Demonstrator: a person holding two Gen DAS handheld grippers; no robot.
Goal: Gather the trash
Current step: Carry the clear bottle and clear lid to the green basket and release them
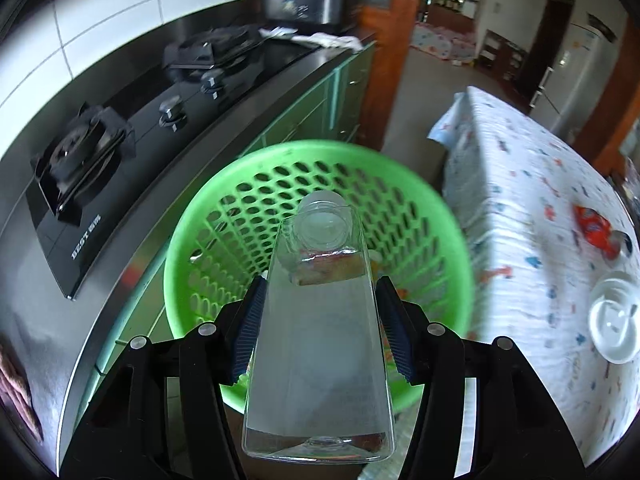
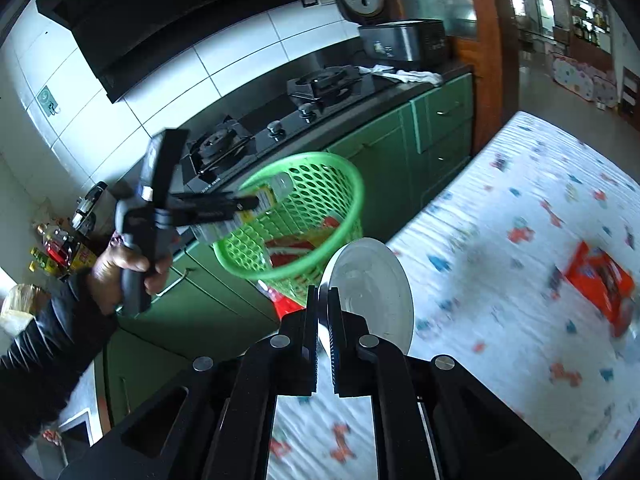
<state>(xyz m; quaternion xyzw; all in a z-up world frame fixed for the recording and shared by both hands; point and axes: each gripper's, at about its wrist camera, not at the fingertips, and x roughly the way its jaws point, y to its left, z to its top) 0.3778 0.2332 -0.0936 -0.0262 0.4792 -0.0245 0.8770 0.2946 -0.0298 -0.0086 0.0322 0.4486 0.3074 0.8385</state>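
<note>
Gas hob (image 1: 120,148) front reads "BEST" — adjoining characters blurred.

Daylit kitchen, bright and even, light from the far doorway (image 1: 452,4), soft glare on white wall tiles (image 2: 240,56) and steel counter (image 1: 44,320), heavy fisheye bending with black vignette corners, motion blur across tablecloth (image 2: 520,248) and basket (image 1: 320,216), gripper bodies sharp.

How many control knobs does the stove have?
2. Both are on the black stove, side by side at its front edge: the near knob and the far knob. None seems hidden.
</note>
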